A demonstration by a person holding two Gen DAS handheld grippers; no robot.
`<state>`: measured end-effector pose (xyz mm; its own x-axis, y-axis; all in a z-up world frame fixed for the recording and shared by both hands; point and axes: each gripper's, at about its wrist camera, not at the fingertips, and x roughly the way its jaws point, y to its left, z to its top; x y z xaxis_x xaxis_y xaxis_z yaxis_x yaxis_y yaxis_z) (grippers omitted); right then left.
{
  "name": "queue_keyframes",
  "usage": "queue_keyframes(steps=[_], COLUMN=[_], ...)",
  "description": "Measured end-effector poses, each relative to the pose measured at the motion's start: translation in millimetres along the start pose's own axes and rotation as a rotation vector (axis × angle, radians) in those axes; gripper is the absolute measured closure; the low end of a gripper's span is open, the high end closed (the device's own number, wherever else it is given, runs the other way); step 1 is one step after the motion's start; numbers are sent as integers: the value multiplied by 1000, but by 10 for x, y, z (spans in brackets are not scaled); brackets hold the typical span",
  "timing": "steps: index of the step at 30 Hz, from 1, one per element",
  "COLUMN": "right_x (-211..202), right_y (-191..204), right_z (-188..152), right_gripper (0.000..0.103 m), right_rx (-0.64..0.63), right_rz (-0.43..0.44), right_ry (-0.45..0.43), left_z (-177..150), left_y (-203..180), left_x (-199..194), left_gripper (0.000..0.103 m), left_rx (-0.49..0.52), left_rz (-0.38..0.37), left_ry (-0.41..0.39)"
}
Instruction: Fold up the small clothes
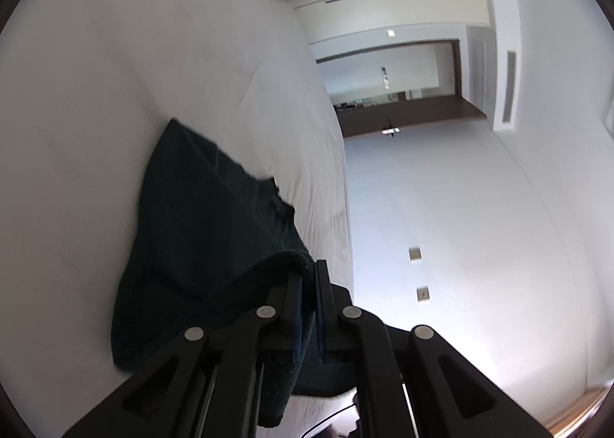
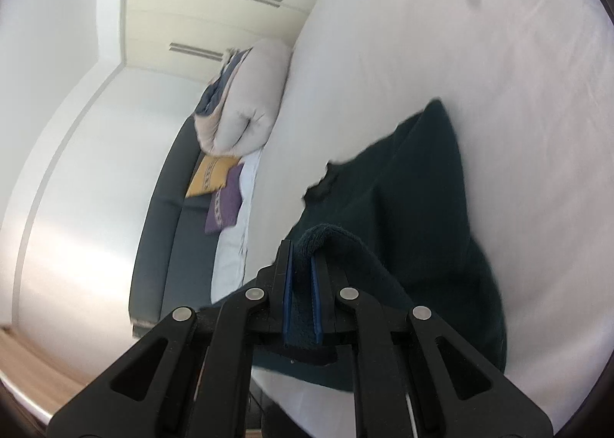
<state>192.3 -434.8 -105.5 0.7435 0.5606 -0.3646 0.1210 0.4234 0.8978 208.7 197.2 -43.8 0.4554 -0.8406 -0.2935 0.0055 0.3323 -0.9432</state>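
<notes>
The left gripper (image 1: 307,276) is clamping its two blue-padded fingers almost fully together on a rolled edge of the dark green garment (image 1: 199,230), with the cloth pinched between the pads and running down past them toward the camera. Beyond that grip the garment is spreading out to the left of the fingers, draping across the white bed (image 1: 134,73), its far corner lying flat on the cover.

The right gripper (image 2: 303,265) is likewise squeezing nearly closed on a thick fold of the same dark green garment (image 2: 414,200); the fold is looping up over the fingertips and trailing off to the right, where the rest of the cloth is lying on the white bed (image 2: 441,54).

Farther off, a white pillow (image 2: 245,119) is sitting at the bed's edge, with a yellow cushion (image 2: 211,175) and a purple cushion (image 2: 224,202) lying just beside it on a dark sofa (image 2: 165,215). Behind everything, pale wardrobe doors (image 2: 215,12) are filling the background
</notes>
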Motion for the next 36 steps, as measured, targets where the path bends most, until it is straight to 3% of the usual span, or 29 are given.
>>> queue_keyframes(steps=[6, 11, 12, 13, 14, 16, 21, 24, 25, 28, 31, 33, 36], right_x=[399, 770, 816, 830, 804, 796, 812, 792, 643, 650, 651, 684, 716], right_y=[-351, -778, -888, -935, -962, -952, -773, -563, -549, -422, -317, -266, -202], right_z=[577, 1009, 1069, 1095, 1114, 1121, 1011, 771, 672, 448, 273, 198, 132], right_gripper=[95, 86, 67, 35, 28, 24, 24, 24, 24, 24, 24, 24, 24], right_rx=[97, 220, 265, 281, 285, 260, 108, -22, -55, -140, -198, -214, -207], right_rz=[-52, -106, -120, -131, -106, -90, -217, -289, -299, -349, -374, -371, -352], right_ry=[-73, -114, -127, -143, -183, -204, -124, -90, -78, -32, 4, 17, 28], left_z=[512, 725, 730, 722, 698, 632, 347, 149, 96, -36, -128, -217, -371], left_y=[246, 620, 679, 720, 741, 710, 489, 338, 286, 107, -103, -198, -231], left_x=[462, 702, 690, 676, 647, 585, 352, 232, 240, 411, 779, 1148, 1450], left_gripper=[98, 94, 72, 58, 38, 35, 35, 21, 21, 22, 36, 43, 47], left_rx=[-90, -211, -235, -253, -259, -222, -75, 76, 132, 295, 417, 478, 533], left_rz=[62, 109, 94, 85, 85, 115, 178, 285, 326, 353, 354, 417, 495], left_ry=[-60, -139, -152, -162, -176, -174, -165, -184, -179, -79, 89, 254, 347])
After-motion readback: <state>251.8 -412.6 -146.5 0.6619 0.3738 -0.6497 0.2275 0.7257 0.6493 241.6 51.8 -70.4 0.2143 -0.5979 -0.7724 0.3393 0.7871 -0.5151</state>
